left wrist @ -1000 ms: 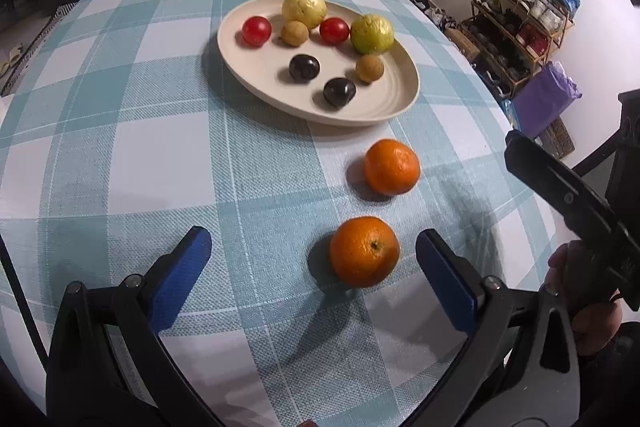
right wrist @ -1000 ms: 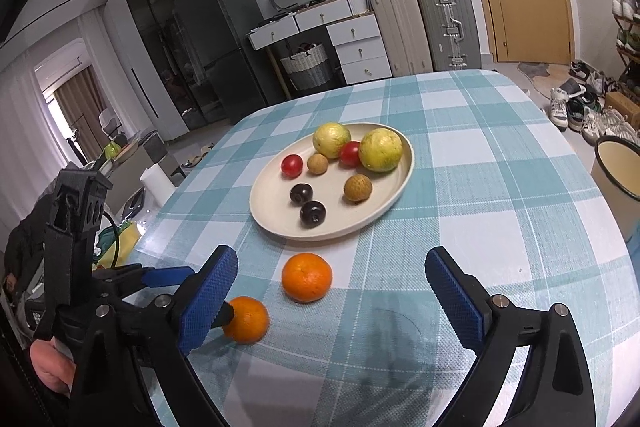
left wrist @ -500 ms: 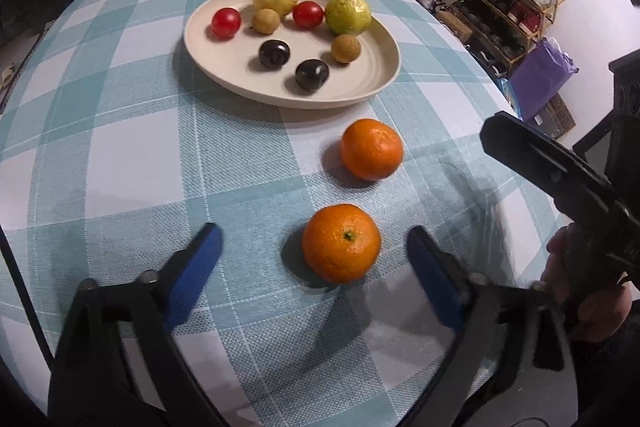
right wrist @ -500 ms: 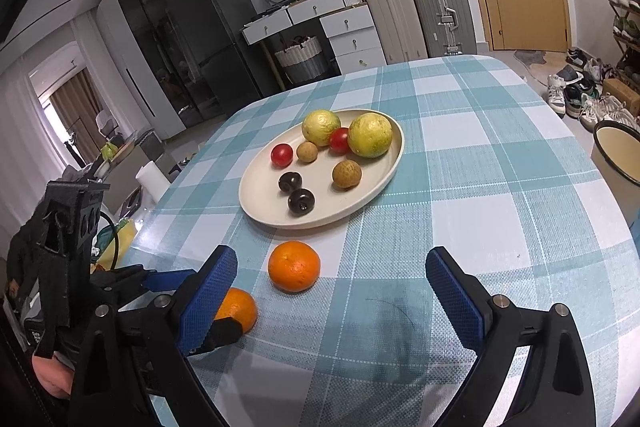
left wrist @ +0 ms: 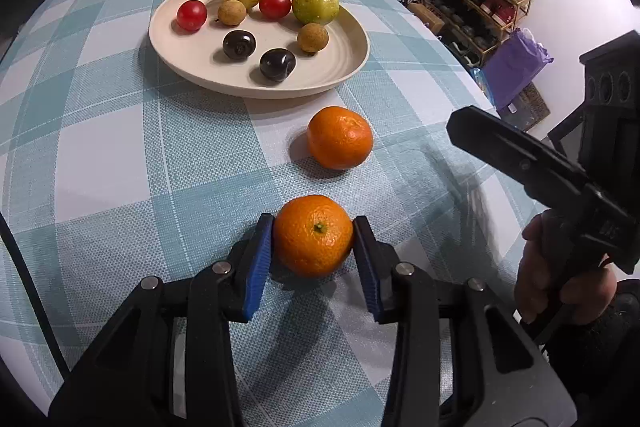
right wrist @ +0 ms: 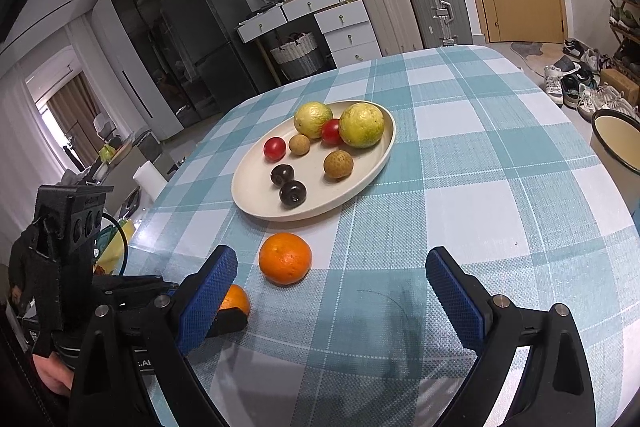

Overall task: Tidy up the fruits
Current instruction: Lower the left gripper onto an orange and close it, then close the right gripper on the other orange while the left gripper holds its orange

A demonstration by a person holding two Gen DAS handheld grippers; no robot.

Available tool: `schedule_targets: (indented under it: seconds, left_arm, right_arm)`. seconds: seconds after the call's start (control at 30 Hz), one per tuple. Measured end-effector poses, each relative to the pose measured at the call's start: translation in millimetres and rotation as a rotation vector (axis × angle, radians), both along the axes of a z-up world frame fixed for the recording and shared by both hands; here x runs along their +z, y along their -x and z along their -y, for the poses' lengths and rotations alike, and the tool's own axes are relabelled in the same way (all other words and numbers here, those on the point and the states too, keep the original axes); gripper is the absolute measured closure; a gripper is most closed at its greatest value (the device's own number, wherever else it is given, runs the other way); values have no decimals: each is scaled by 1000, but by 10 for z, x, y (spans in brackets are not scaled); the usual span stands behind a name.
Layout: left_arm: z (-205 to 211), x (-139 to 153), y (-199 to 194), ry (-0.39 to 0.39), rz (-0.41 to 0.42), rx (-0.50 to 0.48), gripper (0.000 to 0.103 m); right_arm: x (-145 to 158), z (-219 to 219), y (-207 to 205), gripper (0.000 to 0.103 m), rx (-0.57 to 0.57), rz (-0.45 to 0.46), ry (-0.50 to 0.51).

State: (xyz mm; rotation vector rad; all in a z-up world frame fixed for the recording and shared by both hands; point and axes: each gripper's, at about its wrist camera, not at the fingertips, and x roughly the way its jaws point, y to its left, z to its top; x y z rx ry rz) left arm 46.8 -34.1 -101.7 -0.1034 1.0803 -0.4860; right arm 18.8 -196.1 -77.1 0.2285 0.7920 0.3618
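Observation:
My left gripper (left wrist: 314, 241) is shut on the near orange (left wrist: 313, 235), which sits on the checked tablecloth; in the right wrist view that orange (right wrist: 237, 300) peeks out behind the blue pad. A second orange (left wrist: 340, 137) (right wrist: 285, 258) lies between it and the cream plate (left wrist: 352, 57) (right wrist: 248, 195). The plate holds two yellow-green guavas, two red tomatoes, two brown longans and two dark plums. My right gripper (right wrist: 332, 291) is open and empty, low over the table just behind the second orange.
The table edge (left wrist: 460, 63) falls away on the right toward a shoe rack (left wrist: 488, 3) and a purple bag (left wrist: 516, 63). In the right wrist view, suitcases (right wrist: 408, 7), drawers and a fridge stand beyond the table; a cream bin (right wrist: 616, 139) sits at the right.
My left gripper has moved forward around the near orange and closed on it. My right gripper has stayed open and drifted slightly closer to the second orange.

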Motion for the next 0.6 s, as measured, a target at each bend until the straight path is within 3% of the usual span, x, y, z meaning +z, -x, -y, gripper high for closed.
schedule_targets:
  seconds: [0.6]
  left_arm:
    - [-270,41,59,62,7,49,67]
  right_arm:
    - [-88,-31,-16,6,1,-33,13]
